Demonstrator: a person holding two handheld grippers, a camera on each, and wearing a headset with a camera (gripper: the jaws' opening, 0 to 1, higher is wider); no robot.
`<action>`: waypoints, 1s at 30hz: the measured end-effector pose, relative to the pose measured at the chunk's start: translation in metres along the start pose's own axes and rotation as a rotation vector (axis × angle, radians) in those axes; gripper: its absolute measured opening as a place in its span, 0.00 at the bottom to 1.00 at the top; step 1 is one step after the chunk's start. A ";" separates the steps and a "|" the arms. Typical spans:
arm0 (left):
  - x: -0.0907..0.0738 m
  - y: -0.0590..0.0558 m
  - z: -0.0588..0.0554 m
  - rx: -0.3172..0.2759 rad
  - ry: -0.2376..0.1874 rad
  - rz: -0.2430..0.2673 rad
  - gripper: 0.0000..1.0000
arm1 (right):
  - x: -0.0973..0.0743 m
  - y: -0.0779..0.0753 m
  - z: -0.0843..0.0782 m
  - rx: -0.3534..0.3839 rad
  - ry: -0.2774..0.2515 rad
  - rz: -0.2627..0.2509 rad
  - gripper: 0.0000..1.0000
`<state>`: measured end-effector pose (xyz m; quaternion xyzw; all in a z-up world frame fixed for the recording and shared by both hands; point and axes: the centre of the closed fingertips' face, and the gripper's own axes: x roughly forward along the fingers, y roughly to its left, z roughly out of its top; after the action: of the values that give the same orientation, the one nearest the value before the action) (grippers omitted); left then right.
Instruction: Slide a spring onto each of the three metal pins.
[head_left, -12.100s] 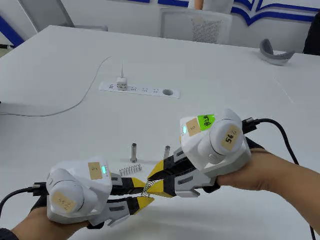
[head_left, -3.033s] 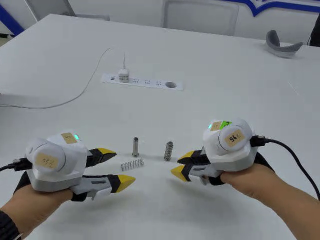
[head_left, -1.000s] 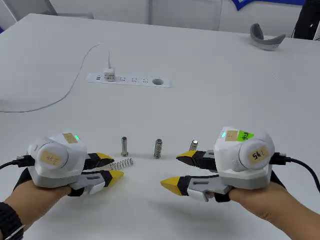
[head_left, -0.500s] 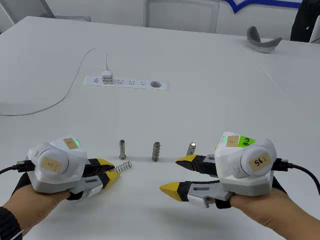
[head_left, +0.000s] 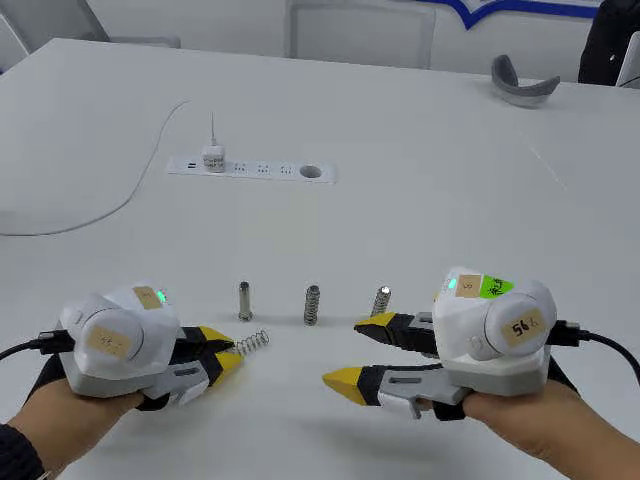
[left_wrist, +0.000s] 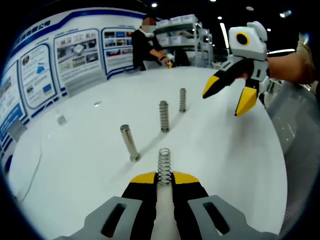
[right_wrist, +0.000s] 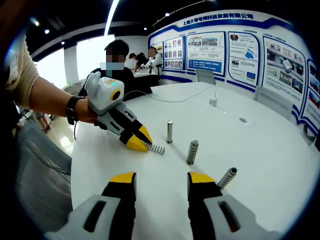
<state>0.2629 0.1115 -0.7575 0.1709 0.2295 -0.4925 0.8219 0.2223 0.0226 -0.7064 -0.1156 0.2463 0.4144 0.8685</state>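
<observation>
The loose spring (head_left: 252, 343) has left the desk (head_left: 400, 200). One second ago it lay flat beside the open yellow tips of the left gripper (head_left: 232, 355). Now this gripper is closed on the near end of the loose spring and holds it tilted upward. The free end points toward the bare pin (head_left: 245, 300), which stands just beyond it; they are not touching. The middle pin (head_left: 312, 305) and the right pin (head_left: 381, 299) each carry a spring already. The right gripper (head_left: 348, 350) is near the right pin as before, with its jaws wide apart and nothing between them.
</observation>
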 end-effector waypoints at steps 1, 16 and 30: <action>0.000 -0.002 0.001 0.003 -0.002 -0.004 0.11 | 0.000 0.000 0.000 -0.001 0.000 0.000 0.42; -0.011 -0.046 0.035 0.061 -0.089 -0.103 0.11 | 0.002 0.003 0.003 -0.011 -0.005 0.014 0.37; -0.017 -0.067 0.060 0.105 -0.147 -0.162 0.11 | 0.002 0.011 0.004 -0.034 -0.002 0.041 0.29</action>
<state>0.2091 0.0630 -0.7013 0.1581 0.1553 -0.5799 0.7840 0.2161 0.0326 -0.7039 -0.1247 0.2408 0.4364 0.8579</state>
